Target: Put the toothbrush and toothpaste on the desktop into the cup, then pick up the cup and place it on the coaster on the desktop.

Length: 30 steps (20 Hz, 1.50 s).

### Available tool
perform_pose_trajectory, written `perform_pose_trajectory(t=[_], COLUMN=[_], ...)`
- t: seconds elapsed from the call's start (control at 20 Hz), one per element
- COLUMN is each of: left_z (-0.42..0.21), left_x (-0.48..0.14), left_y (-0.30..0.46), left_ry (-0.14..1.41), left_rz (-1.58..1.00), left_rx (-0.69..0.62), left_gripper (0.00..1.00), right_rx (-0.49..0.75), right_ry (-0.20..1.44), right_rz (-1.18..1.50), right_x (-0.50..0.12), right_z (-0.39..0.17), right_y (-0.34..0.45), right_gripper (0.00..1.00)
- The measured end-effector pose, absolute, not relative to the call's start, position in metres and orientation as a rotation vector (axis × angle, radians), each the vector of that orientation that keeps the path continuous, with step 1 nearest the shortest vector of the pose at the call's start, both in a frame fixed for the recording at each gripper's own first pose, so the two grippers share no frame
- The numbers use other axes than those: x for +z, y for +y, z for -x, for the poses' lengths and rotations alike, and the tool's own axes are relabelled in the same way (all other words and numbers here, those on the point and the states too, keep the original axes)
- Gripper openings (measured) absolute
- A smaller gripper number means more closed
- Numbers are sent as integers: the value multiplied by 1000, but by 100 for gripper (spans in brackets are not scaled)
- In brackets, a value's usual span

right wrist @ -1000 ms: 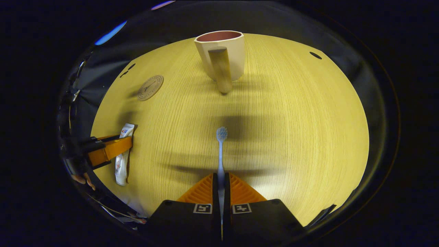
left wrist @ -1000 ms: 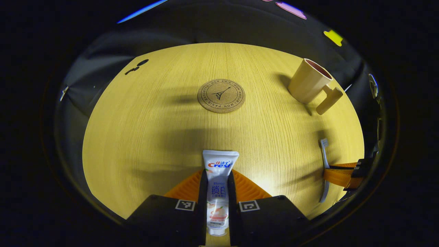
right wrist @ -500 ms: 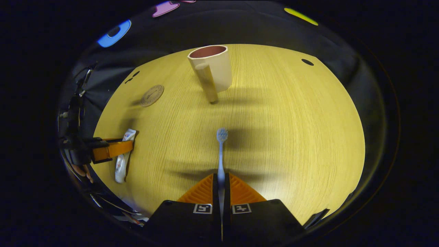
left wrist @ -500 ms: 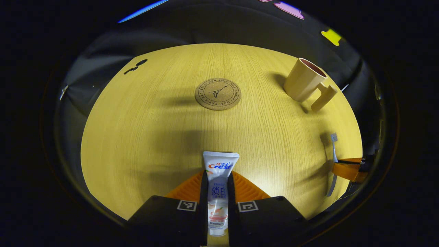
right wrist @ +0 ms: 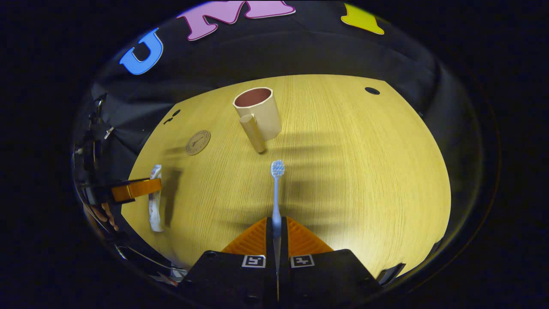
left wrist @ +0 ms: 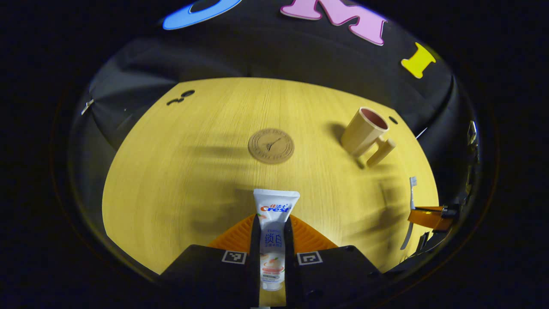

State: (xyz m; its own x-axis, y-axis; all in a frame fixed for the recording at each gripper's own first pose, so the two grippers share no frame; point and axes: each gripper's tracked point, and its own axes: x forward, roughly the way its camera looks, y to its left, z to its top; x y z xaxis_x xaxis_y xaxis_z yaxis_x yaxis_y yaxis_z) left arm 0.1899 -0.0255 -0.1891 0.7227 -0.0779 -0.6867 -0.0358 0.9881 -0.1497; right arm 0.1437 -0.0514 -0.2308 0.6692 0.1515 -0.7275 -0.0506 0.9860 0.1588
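My left gripper (left wrist: 272, 225) is shut on the white toothpaste tube (left wrist: 274, 214), held clear above the yellow desktop (left wrist: 180, 180), crimped end forward. The right gripper (right wrist: 276, 225) is shut on the pale blue toothbrush (right wrist: 276, 189), bristles pointing ahead toward the cup. The beige cup (right wrist: 259, 111) stands upright ahead of the toothbrush, its thick handle facing me; in the left gripper view the cup (left wrist: 364, 131) is far right. The round cork coaster (left wrist: 271, 146) lies straight ahead of the toothpaste, and the coaster (right wrist: 197, 142) sits left of the cup in the right gripper view.
In the left gripper view the right gripper (left wrist: 431, 216) with the toothbrush (left wrist: 411, 201) hovers at the desk's right edge. In the right gripper view the left gripper (right wrist: 135, 189) holds the toothpaste (right wrist: 154, 204) at the left edge, a hand (right wrist: 103, 214) behind it. Small dark holes (right wrist: 372, 90) mark the far desk.
Both grippers have risen and drawn back with the toothpaste and toothbrush held; the cup and coaster now look smaller and farther off, and more of the wall shows.
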Motion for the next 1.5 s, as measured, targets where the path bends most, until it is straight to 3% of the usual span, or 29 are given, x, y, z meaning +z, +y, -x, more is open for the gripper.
perform_pose_trajectory(t=[0.15,0.35,0.5,0.55,0.6,0.7,0.75,1.1,1.25,1.3,1.35,1.5], left_z=[-208,-244,-277,-288,-299,-322,-336,-403,-425,-428,-431,-437], left_x=[-135,-69,-30,-21,-17,-9,-5,3,-10,-14,-19,-28], left_y=[-46,-78,-102,-112,-122,-142,-154,-214,-222,-225,-227,-227], left_ry=[655,521,424,402,390,354,330,188,150,138,130,74], left_rz=[167,170,156,152,148,141,134,71,101,107,115,127], left_rx=[-70,-141,-191,-215,-241,-282,-299,-428,-431,-438,-444,-447], left_gripper=[33,24,33,24,28,23,28,28,28,33,28,28], right_rx=[102,107,107,107,114,118,118,127,132,138,139,146], right_ry=[766,707,672,662,654,639,633,629,649,660,666,667], right_rz=[-153,-202,-218,-219,-214,-184,-183,-208,-198,-195,-197,-194], right_x=[-211,-185,-169,-166,-163,-158,-157,-155,-161,-164,-165,-167], right_z=[-146,-147,-150,-153,-155,-161,-164,-188,-195,-197,-197,-202], right_y=[-57,-61,-68,-71,-73,-81,-84,-99,-107,-108,-110,-111], right_gripper=[6,6,6,6,6,6,6,6,6,6,6,6])
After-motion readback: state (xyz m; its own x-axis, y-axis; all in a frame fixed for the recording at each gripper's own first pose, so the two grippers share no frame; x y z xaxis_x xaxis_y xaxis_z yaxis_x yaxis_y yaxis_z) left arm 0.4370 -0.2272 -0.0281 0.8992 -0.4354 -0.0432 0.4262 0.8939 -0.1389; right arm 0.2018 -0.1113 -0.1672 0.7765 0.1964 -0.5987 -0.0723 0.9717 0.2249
